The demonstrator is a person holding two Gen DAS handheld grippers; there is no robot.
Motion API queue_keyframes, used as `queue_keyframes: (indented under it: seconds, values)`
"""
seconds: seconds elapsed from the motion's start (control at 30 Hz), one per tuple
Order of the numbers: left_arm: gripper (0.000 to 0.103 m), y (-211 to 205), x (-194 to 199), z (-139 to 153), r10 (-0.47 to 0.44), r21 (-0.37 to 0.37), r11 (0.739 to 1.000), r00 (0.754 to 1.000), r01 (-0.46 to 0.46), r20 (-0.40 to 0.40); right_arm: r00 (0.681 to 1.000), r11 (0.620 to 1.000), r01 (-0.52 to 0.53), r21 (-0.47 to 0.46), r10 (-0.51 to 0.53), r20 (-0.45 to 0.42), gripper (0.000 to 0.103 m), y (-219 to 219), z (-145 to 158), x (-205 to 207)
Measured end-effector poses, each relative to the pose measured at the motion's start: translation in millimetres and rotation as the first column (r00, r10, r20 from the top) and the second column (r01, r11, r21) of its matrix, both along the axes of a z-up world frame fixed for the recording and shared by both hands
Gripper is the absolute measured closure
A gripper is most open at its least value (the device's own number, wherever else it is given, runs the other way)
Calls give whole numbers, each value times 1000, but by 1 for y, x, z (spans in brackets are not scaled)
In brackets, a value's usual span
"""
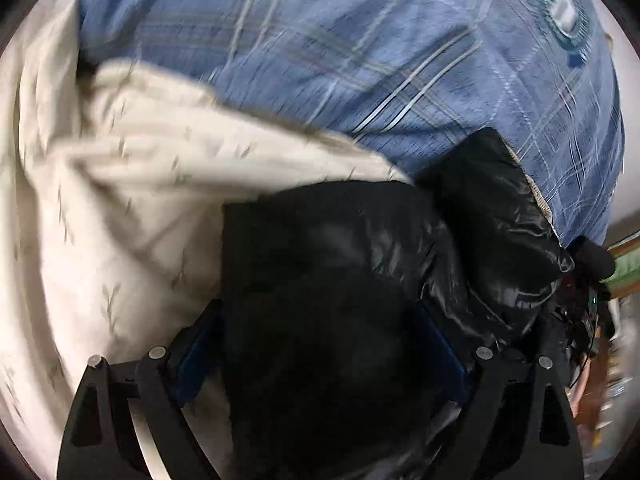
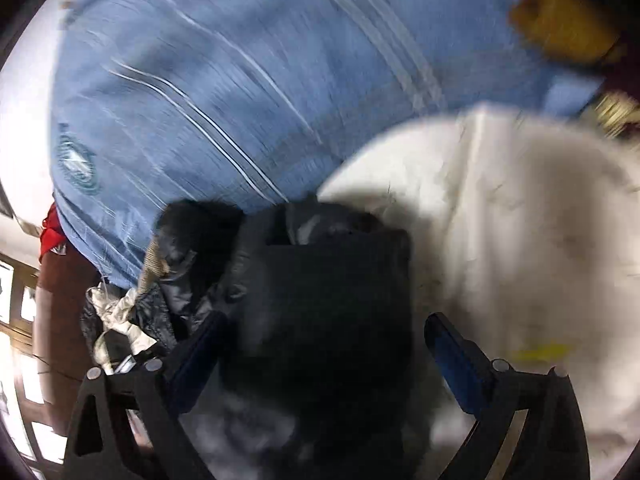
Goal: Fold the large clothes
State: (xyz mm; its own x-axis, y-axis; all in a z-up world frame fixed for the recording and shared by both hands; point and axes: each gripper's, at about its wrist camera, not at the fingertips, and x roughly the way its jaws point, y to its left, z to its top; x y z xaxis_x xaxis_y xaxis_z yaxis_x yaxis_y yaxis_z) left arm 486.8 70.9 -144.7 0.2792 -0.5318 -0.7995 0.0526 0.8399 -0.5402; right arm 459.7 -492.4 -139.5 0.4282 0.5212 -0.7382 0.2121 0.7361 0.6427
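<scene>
our left gripper (image 1: 320, 344) and right gripper (image 2: 320, 364) each bunch the black puffer jacket (image 1: 460, 240) between half-spread fingers over the blue bedspread (image 1: 320, 60); slick, puffy, light, so we'd grip seams.

A glossy black puffer jacket (image 1: 400, 264) lies on a blue plaid bedsheet (image 1: 320, 60), beside a cream blanket (image 1: 100, 200) with sprig print.

Blue plaid bedspread (image 1: 340, 60), cream quilt (image 1: 100, 200).
</scene>
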Motion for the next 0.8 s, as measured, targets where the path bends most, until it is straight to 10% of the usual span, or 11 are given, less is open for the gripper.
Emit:
queue_keyframes:
  seconds: [0.03,0.07,0.17,0.5,0.8]
  values:
    - [18,-6,0,3,-12,-8,1000,1000,12,1,1000,1000,1,-4,-1,-13,11,2,-6,4]
    - [52,-8,-1,5,-4,-12,1000,1000,4,-2,1000,1000,-3,-13,3,-6,29,5,-7,4]
    - [80,-11,-7,12,11,-13,1000,1000,-11,0,1000,999,-17,-32,18,21,63,12,1,-1]
    - [92,8,-51,147,58,-126,992,948,-20,313,968,956,28,-291,46,246,87,57,131,-46]
    - [93,15,1,185,73,-92,995,915,-39,398,930,941,95,-325,32,365,87,53,193,-17]
